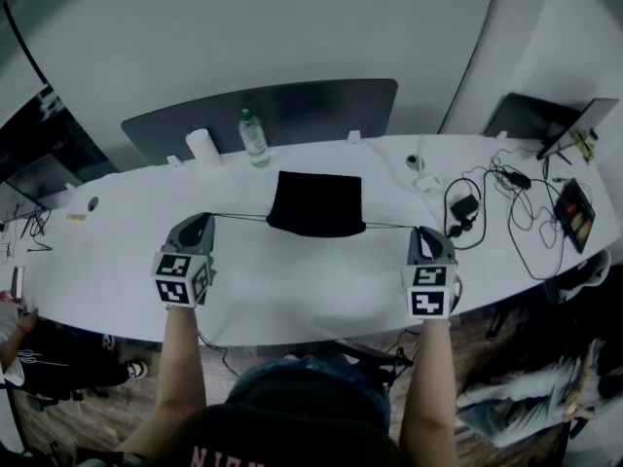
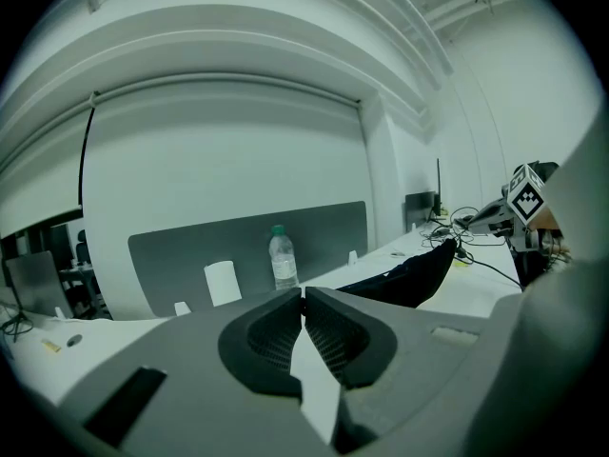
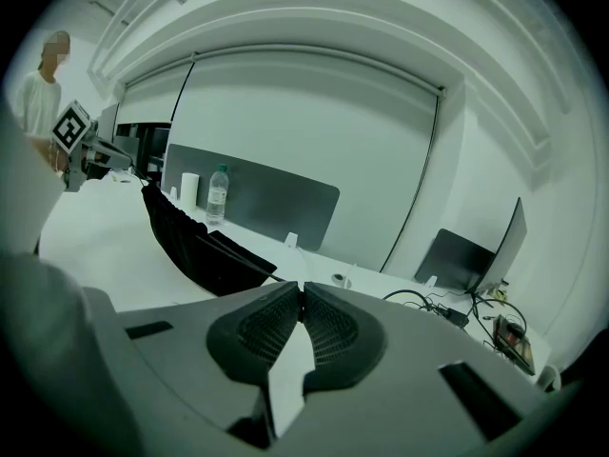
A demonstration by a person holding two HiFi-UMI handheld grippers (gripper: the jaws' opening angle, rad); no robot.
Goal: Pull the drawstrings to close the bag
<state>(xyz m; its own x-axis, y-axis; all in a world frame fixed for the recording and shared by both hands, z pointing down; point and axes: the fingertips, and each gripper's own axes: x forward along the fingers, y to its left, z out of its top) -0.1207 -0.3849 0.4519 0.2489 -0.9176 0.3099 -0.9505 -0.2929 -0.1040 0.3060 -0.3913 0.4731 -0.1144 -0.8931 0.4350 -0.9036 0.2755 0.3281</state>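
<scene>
A black drawstring bag (image 1: 316, 204) lies flat at the middle of the white table (image 1: 292, 280), its gathered mouth towards me. A thin cord runs taut from each side of the mouth. The left drawstring (image 1: 238, 216) ends at my left gripper (image 1: 201, 220), which is shut on it. The right drawstring (image 1: 389, 226) ends at my right gripper (image 1: 425, 231), also shut on it. In the left gripper view the jaws (image 2: 303, 295) meet, with the bag (image 2: 409, 272) off to the right. In the right gripper view the closed jaws (image 3: 302, 288) have the bag (image 3: 195, 246) to the left.
A water bottle (image 1: 253, 136) and a white roll (image 1: 202, 147) stand by the grey divider panel (image 1: 273, 110) behind the bag. Cables with a charger (image 1: 465, 207), a tablet (image 1: 574, 209) and a laptop (image 1: 531, 117) fill the table's right end. A person (image 1: 19, 353) is at the left edge.
</scene>
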